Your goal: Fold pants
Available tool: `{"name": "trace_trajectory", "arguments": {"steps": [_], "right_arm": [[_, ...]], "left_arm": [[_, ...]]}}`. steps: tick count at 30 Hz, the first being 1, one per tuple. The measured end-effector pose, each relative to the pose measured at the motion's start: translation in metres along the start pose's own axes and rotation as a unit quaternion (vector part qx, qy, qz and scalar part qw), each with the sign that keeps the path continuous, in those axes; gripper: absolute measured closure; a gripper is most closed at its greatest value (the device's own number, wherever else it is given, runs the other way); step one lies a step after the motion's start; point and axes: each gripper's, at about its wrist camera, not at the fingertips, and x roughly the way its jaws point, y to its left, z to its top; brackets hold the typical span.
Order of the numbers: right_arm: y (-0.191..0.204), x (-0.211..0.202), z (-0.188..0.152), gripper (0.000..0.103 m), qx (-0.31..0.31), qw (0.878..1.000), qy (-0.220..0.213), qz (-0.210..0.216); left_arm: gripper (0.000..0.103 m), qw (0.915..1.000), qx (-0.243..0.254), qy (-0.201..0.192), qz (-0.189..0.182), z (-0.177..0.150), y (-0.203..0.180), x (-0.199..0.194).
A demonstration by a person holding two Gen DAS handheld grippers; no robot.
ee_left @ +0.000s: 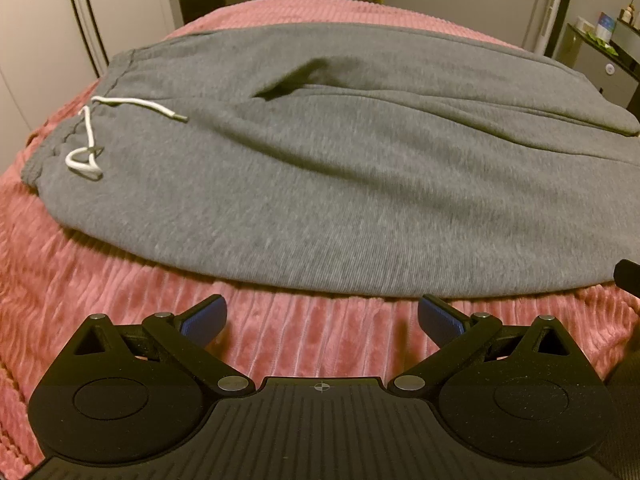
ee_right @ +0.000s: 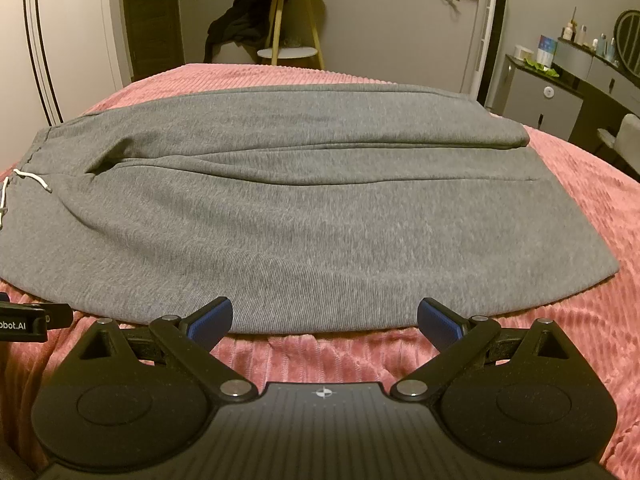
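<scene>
Grey sweatpants (ee_left: 320,168) lie flat across a pink ribbed bedspread (ee_left: 120,280), waistband at the left with a white drawstring (ee_left: 86,136), legs running to the right. They also show in the right wrist view (ee_right: 300,208), drawstring (ee_right: 28,178) at the far left. My left gripper (ee_left: 322,318) is open and empty, just short of the near edge of the pants. My right gripper (ee_right: 325,320) is open and empty, its fingertips at the near edge of the pants, further toward the leg end.
The bedspread (ee_right: 580,280) extends to the right of the leg ends. Beyond the bed stand a small round side table (ee_right: 290,20) with dark clothing draped on it, a door, and a dresser (ee_right: 560,92) with bottles at the right.
</scene>
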Motion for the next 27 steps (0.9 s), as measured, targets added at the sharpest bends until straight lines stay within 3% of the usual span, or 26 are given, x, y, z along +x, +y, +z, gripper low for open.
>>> {"name": "trace_trajectory", "arguments": {"steps": [27], "right_arm": [[-0.004,0.0007,0.0009,0.004,0.016,1.0,0.006,0.011]], "left_arm": [[0.0,1.0,0.001,0.001,0.001,-0.0042,0.0015,0.0046]]}}
